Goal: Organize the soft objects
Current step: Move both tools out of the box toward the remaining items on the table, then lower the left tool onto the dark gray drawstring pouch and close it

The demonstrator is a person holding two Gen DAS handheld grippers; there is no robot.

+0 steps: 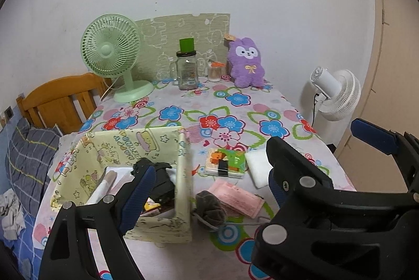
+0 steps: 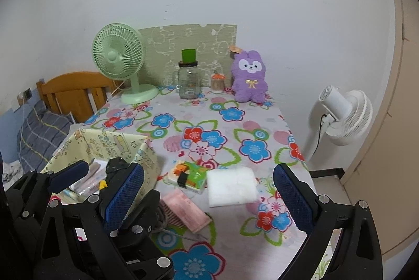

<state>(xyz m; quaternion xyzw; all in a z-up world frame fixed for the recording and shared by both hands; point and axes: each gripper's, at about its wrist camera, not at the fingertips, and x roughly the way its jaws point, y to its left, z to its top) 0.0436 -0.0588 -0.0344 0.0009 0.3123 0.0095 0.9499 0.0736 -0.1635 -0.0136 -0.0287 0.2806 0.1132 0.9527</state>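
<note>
Right gripper (image 2: 208, 191): jaws spread wide, nothing between the blue pads; it hangs above the near edge of the floral tablecloth (image 2: 235, 128).
Left gripper (image 1: 209, 185): also wide open and empty. Its left finger (image 1: 138, 191) hangs over the open fabric storage box (image 1: 180, 175), its right finger over the cloth beside the box.

Loose soft items, outward from the right gripper:
- White foam pad (image 2: 231, 185): lies flat, directly ahead between the right gripper's two fingers, its long axis running across the gap. In my judgement the right hand is the nearer one for it.
- Pink packet (image 2: 187, 210): flat, slightly left of the pad, long axis diagonal, between the two grippers.
- Grey knitted piece (image 1: 210, 206): bunched against the box's outer wall, closer to the left gripper.
- Tissue pack with orange and green print (image 2: 189, 176): touching or just beside the pad's left edge.

Box contents: a black soft item (image 1: 162, 180) and pale packets, partly hidden.

Far end of table: purple plush rabbit (image 2: 250, 77), upright against the wall; glass jar with green cap (image 2: 189, 78); green desk fan (image 2: 121, 62).

Writing: cartoon lettering on the box's inner wall, not legible with certainty. Print on the tissue pack and jar is too small to read.
</note>
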